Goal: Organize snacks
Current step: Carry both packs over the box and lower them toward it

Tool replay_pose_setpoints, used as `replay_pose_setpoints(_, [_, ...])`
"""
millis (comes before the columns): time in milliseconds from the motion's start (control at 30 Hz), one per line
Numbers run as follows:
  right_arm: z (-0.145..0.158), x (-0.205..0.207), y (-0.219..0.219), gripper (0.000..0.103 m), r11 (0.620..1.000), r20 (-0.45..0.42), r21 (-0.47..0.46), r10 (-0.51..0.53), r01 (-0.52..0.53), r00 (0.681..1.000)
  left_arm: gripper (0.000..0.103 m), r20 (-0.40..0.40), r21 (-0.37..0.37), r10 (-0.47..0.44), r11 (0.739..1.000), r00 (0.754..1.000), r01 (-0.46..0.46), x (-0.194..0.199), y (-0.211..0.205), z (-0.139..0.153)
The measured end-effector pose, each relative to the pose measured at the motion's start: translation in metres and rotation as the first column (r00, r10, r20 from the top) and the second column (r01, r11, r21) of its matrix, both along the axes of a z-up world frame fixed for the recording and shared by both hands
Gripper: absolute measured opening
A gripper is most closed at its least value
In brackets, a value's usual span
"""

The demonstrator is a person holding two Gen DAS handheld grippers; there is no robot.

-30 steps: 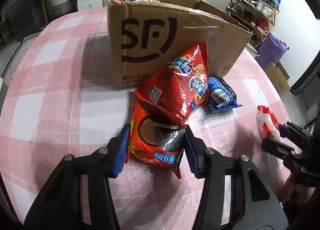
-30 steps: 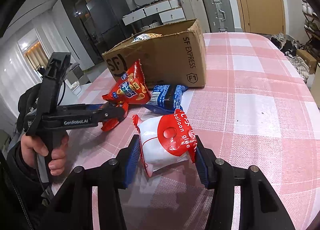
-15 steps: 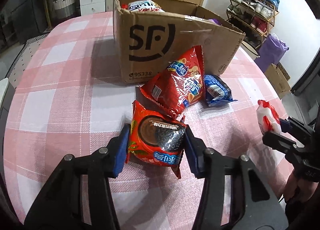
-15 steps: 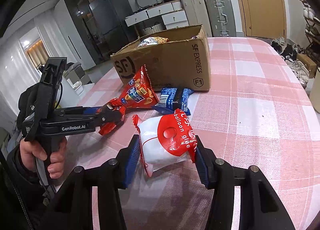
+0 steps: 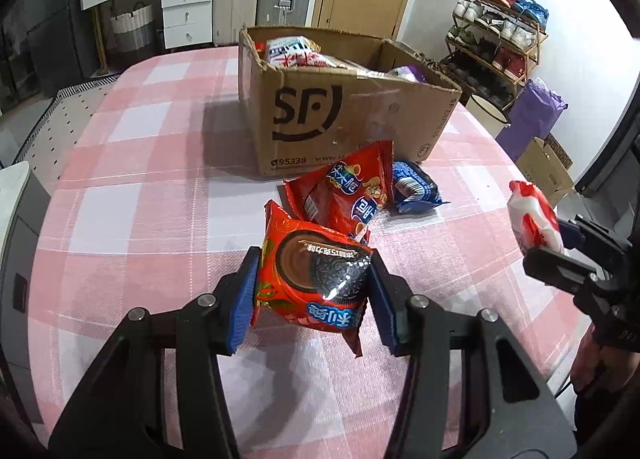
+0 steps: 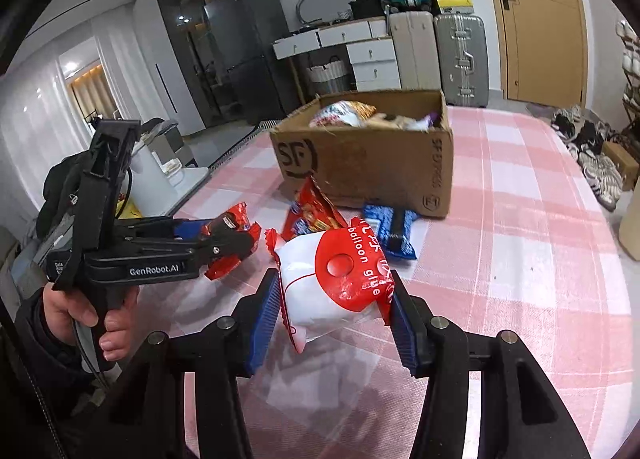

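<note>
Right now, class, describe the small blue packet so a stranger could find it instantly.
Find the cardboard box on the pink checked tablecloth. The blue packet lies at its near corner, beside a red triangular snack bag. It is the only blue wrapper.

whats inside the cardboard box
The cardboard box is open on top: a white and red snack bag and a purple packet show above the rim. Anything lower is hidden by its walls.

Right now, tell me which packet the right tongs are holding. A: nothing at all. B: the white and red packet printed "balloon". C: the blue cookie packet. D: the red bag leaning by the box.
B: the right tongs pinch the white and red packet between their blue pads, while the blue cookie packet lies on the tablecloth by the cardboard box.
</note>
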State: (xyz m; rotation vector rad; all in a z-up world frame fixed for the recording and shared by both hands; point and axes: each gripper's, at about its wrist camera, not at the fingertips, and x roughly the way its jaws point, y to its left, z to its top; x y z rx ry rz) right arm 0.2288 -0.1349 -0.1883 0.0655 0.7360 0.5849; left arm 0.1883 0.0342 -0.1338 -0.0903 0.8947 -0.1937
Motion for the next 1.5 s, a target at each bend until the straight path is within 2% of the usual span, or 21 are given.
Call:
replay_pose_setpoints(367, [0.044, -0.015, 0.007, 0.051, 1.000, 0.077, 0.010, 0.012, -0.013, 0.997, 0.048, 0.082, -0.012, 0.015, 1.000, 0.996, -0.014, -0.031, 0.011, 0.043])
replay_pose_setpoints(767, [0.088, -0.004, -0.001, 0.052, 0.998, 0.150, 0.058, 0.020, -0.029, 0.988, 0.048, 0.144, -0.040, 0.037, 0.999, 0.989, -0.031, -0.037, 0.020, 0.090])
replay_pose_setpoints(1033, [0.112, 0.011, 0.001, 0.052, 0.998, 0.203, 0.047, 0.041, -0.052, 0.978, 0.048, 0.186, -0.019, 0.022, 1.000, 0.982, -0.019, -0.020, 0.009, 0.123])
replay_pose_setpoints(1167, [0.119, 0.024, 0.006, 0.052, 0.997, 0.201, 0.044, 0.046, -0.056, 0.978, 0.048, 0.200, 0.002, 0.015, 1.000, 0.980, -0.016, -0.009, 0.002, 0.136])
replay_pose_setpoints(1500, [0.129, 0.064, 0.009, 0.052, 0.997, 0.202, 0.056, 0.038, -0.050, 0.979, 0.048, 0.207, 0.037, -0.011, 0.999, 0.978, 0.004, 0.047, -0.012, 0.154])
